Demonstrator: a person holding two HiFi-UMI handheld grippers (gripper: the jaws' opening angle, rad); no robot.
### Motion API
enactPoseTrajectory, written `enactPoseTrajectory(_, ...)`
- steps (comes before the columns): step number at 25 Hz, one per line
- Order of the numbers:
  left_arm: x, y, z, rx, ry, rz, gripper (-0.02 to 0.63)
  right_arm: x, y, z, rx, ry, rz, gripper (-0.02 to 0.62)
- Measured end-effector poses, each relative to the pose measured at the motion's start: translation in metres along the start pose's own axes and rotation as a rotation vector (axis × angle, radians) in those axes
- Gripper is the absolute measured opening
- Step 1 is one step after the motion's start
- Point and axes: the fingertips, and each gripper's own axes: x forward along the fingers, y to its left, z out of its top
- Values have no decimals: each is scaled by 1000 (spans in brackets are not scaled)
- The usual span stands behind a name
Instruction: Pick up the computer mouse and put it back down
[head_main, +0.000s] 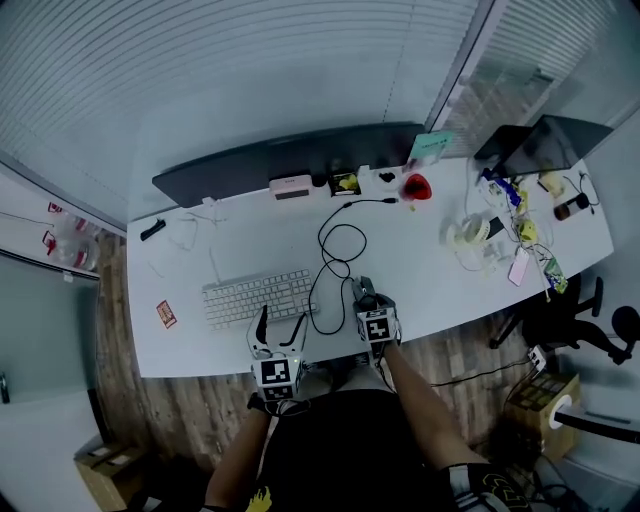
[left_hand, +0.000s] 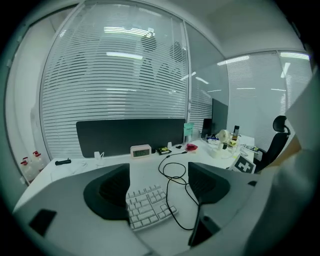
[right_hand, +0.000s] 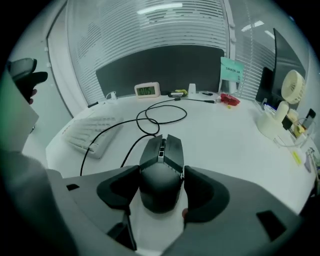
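Observation:
A black wired computer mouse (right_hand: 161, 172) is held between the two dark pads of my right gripper (right_hand: 161, 176), which is shut on its sides. In the head view the mouse (head_main: 363, 291) is near the white desk's front edge (head_main: 200, 365), right of the keyboard. I cannot tell whether it touches the desk. Its black cable (head_main: 335, 245) loops back toward the monitor. My left gripper (head_main: 280, 328) stands open at the desk's front edge. Nothing is between its pads (left_hand: 110, 192), and the white keyboard (left_hand: 147, 207) lies beyond them.
A dark monitor (head_main: 290, 160) spans the back of the desk, with a small clock (head_main: 291, 186) and a red object (head_main: 416, 186) in front of it. Clutter and a white tape holder (head_main: 470, 230) fill the right end. An office chair (head_main: 580, 320) stands right of the desk.

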Motion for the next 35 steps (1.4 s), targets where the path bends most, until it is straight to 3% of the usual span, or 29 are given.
enactPoseTrajectory(4,-13,6,7,28,-31,-39,368,-38,5,15,41,-112,-43,294)
enactPoseTrajectory(10,-34,14,45,31,-139,-90,341,-174,29,98,-1,-478,-90,215)
enactPoseTrajectory(13,-52,4,74,38,-290,-121,283,-255,38,131,-15,-681,-109,133)
enactPoseTrajectory(15,-76,-11,91,68,-387,-116,189,-311,37,135,-8,-787,-121,56)
enactPoseTrajectory(16,-91,-20,100,140,-415,-105,146,-337,36,134,0,-830,-122,17)
enactPoseTrajectory(18,-121,-33,118,323,-443,-63,97,-379,36,129,-7,-895,-105,15)
enactPoseTrajectory(19,-136,-38,124,362,-453,-38,67,-396,38,124,-26,-917,-91,15)
enactPoseTrajectory(20,-151,-42,127,343,-465,-14,40,-412,40,119,-49,-934,-75,15)
enactPoseTrajectory(23,-190,-60,121,64,-509,45,14,-460,44,100,-95,-985,-12,15)
enactPoseTrajectory(24,-203,-69,118,33,-515,59,14,-477,44,93,-106,-1005,12,15)
enactPoseTrajectory(32,-315,-160,81,56,-540,160,14,-560,37,-10,-217,-1077,136,14)
enactPoseTrajectory(35,-354,-181,70,147,-544,202,14,-582,38,-39,-217,-1094,155,14)
